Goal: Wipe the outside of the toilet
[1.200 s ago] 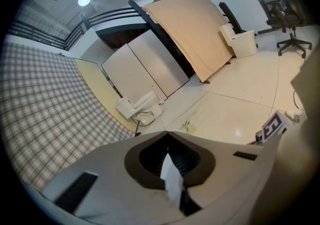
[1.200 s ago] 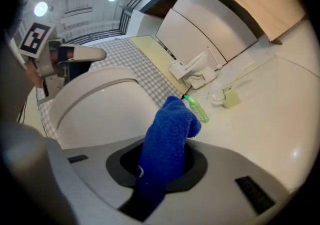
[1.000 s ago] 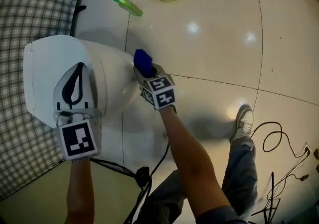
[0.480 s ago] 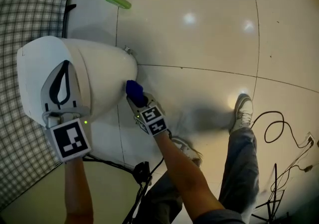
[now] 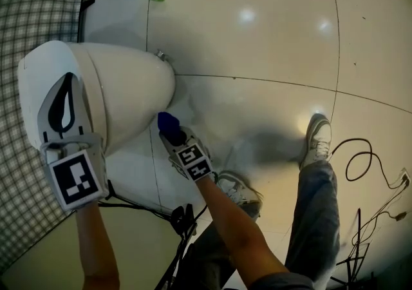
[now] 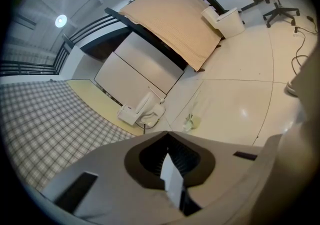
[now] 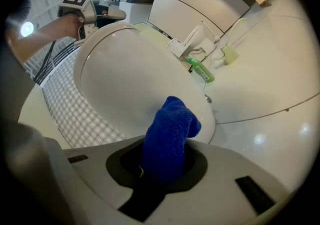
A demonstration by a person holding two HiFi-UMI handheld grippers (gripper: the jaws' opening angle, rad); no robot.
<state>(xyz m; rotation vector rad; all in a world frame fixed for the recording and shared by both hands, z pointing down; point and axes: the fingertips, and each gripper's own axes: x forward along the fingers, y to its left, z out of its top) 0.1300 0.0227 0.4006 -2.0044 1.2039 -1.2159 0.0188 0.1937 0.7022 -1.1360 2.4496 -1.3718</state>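
Evidently mid-task: blue cloth (image 7: 169,136) is pinched by right gripper (image 5: 171,130) at toilet (image 5: 132,82) lower side; left gripper (image 5: 63,98) is drawn narrow; most surface is judged unwiped.

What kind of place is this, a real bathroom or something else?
Probably a staged test area in a large hall, not a real bathroom. The toilet stands on an open tiled floor, loose cables lie nearby, and an office chair shows in the left gripper view.
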